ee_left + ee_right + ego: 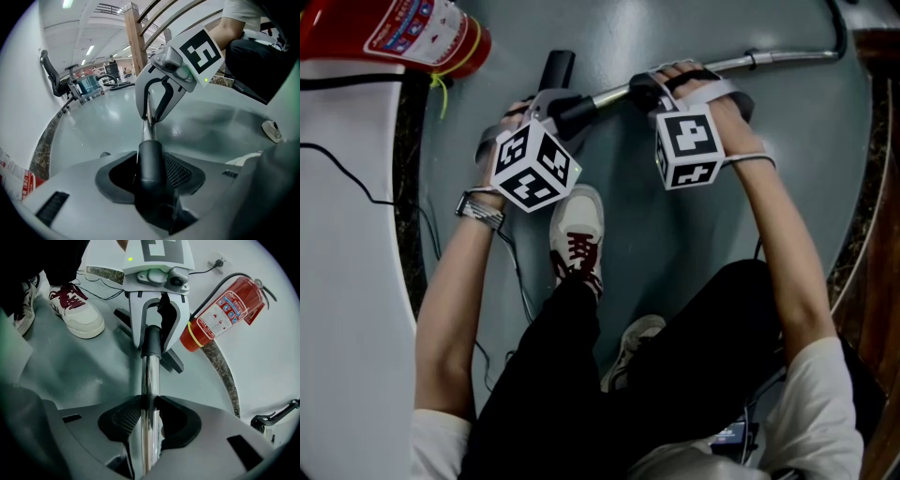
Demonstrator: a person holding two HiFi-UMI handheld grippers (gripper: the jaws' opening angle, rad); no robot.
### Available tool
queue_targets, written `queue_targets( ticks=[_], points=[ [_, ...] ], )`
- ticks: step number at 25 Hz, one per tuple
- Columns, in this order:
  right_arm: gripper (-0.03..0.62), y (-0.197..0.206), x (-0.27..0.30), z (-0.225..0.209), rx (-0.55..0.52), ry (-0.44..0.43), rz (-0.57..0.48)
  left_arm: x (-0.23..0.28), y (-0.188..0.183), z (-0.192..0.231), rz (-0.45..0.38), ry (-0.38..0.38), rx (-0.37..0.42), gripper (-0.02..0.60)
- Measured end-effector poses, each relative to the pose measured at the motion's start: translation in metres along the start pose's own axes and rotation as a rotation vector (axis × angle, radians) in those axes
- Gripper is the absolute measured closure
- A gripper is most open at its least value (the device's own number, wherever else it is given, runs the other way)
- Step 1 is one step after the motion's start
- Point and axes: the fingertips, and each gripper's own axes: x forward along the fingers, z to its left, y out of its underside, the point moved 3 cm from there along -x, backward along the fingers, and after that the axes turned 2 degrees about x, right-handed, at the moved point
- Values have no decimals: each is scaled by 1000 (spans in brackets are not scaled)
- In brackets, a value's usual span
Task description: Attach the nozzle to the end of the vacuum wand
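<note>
The chrome vacuum wand (769, 59) runs from the upper right down to the middle of the grey floor. Its end enters the black nozzle neck (572, 111); the nozzle's far part (558, 67) points up the picture. My left gripper (558, 108) is shut on the nozzle neck (150, 164), which fills the gap between its pads. My right gripper (645, 92) is shut on the wand (150, 394) a short way behind the joint. In the right gripper view the tube meets the black collar (152, 341) inside the left gripper (157, 310). The right gripper (159, 93) faces the left one.
A red fire extinguisher (394, 33) lies at the top left by a white wall (347, 281). The person's shoe (578, 234) stands just below the grippers, beside thin cables (520, 281). An office chair (54, 77) and a wooden post (136, 42) stand further off.
</note>
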Motion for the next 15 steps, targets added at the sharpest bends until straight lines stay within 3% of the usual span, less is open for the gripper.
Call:
queue_targets(
  ticks=[10, 15],
  points=[
    [457, 6, 7, -11, 34, 71, -17, 10, 2, 14, 32, -36, 20, 402],
    [459, 0, 10, -13, 66, 65, -66, 15, 6, 16, 43, -33, 25, 402]
  ],
)
